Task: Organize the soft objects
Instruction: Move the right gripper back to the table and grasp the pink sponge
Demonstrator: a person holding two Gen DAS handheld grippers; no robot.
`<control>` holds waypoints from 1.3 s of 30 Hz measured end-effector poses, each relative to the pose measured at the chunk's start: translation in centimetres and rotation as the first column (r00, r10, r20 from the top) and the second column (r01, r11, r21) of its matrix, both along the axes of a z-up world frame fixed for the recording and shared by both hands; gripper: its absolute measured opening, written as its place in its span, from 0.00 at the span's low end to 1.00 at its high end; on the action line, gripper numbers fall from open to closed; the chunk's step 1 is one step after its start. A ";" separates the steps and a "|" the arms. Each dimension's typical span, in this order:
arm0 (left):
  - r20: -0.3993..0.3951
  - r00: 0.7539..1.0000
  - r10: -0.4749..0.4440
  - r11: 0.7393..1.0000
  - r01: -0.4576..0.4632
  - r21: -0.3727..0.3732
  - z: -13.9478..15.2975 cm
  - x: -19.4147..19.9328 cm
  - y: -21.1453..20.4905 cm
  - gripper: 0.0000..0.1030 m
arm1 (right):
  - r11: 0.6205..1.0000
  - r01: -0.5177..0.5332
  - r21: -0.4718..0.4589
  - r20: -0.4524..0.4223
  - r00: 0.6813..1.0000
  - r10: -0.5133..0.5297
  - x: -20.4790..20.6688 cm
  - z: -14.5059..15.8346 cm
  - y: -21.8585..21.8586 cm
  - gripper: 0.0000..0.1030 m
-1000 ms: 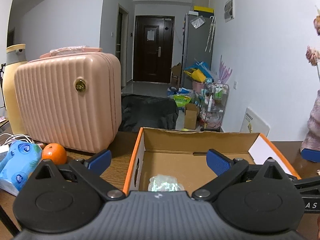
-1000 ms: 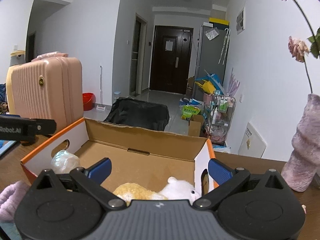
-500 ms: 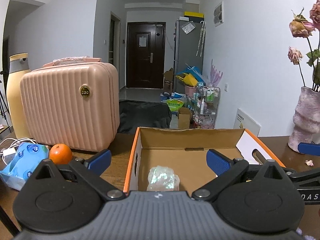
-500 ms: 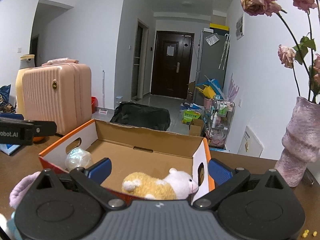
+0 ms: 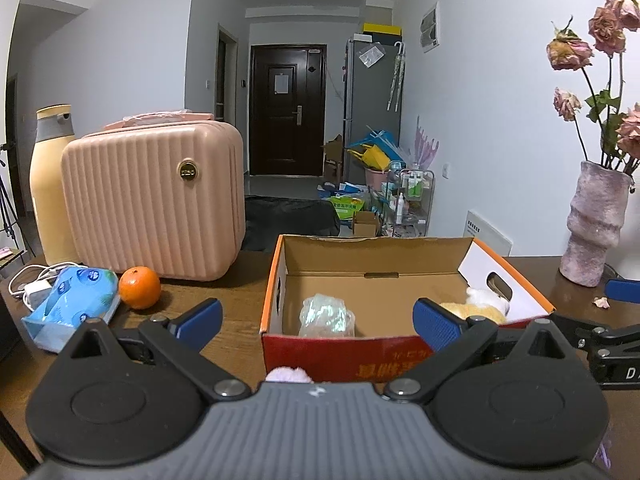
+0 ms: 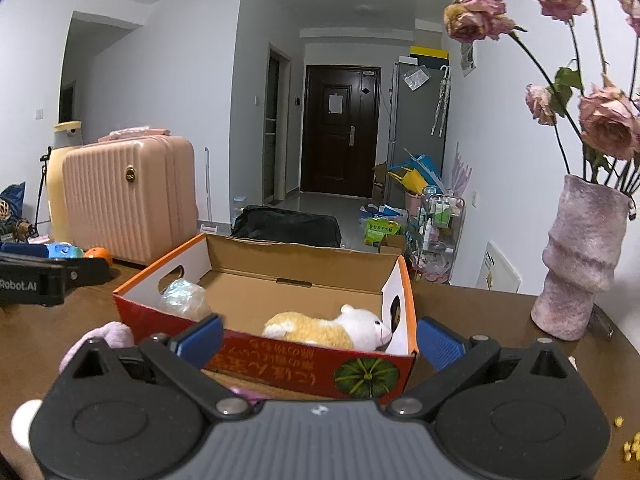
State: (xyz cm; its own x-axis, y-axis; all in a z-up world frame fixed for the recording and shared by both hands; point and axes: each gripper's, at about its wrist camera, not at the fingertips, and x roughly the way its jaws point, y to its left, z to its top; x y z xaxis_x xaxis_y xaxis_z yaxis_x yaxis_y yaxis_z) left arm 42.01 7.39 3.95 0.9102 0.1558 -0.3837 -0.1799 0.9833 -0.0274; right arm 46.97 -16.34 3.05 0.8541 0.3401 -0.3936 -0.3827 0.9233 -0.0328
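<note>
Nearest: left gripper [image 5: 316, 316], fingers spread wide, nothing between them. Right gripper [image 6: 318, 336] likewise wide open and empty, held level just short of the box front.

Just beyond the fingers, on the brown table [image 6: 472, 308]: a pale purple plush [image 6: 102, 340] lies outside the box, against its front-left corner; only its top shows in the left wrist view, low behind the gripper body. Judged to be the next soft item to go in, since it is the 1 soft thing visible outside the box.

Cardboard box [image 6: 256, 344], red front, orange rim, open top. Inside: a yellow-and-white plush toy [image 6: 332, 326] lying on its side at the right end, head against the side wall with the handle cut-out; a clear wrapped bundle [image 5: 326, 314] at the left end. The middle of the floor is bare, which leaves room for the purple one.

Left of the box: an orange [image 5: 139, 287] and a blue tissue pack [image 5: 74, 300], well apart from it. The pack is soft and may also belong in the box.

Behind them: a pink ribbed case [image 5: 154, 196], upright. Far right: a mauve vase [image 6: 580, 260] with dried roses, near enough to the box to knock on a careless swing.
</note>
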 end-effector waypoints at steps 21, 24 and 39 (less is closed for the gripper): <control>-0.006 1.000 -0.016 1.000 0.016 0.006 -1.0 -8.0 -1.2 1.00 | 1.000 -0.004 0.014 0.015 1.000 0.004 -7.9 -0.8 -1.0 1.00; -0.003 1.000 -0.021 1.000 0.021 -0.004 -1.1 -9.1 -1.3 1.00 | 1.000 -0.004 0.013 0.022 1.000 0.003 -9.0 -0.9 -1.0 1.00; -0.033 0.999 -0.040 0.999 0.040 -0.016 -2.9 -13.7 -1.3 1.00 | 1.000 -0.030 0.000 0.010 0.999 0.030 -13.6 -2.2 -0.9 1.00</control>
State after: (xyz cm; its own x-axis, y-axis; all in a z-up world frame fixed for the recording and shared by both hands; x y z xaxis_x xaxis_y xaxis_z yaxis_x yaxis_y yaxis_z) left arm 28.34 6.06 1.04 0.9023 0.1133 -0.4159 -0.1416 0.9892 -0.0376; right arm 33.32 -17.23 0.84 0.8474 0.3658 -0.3848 -0.4102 0.9112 -0.0371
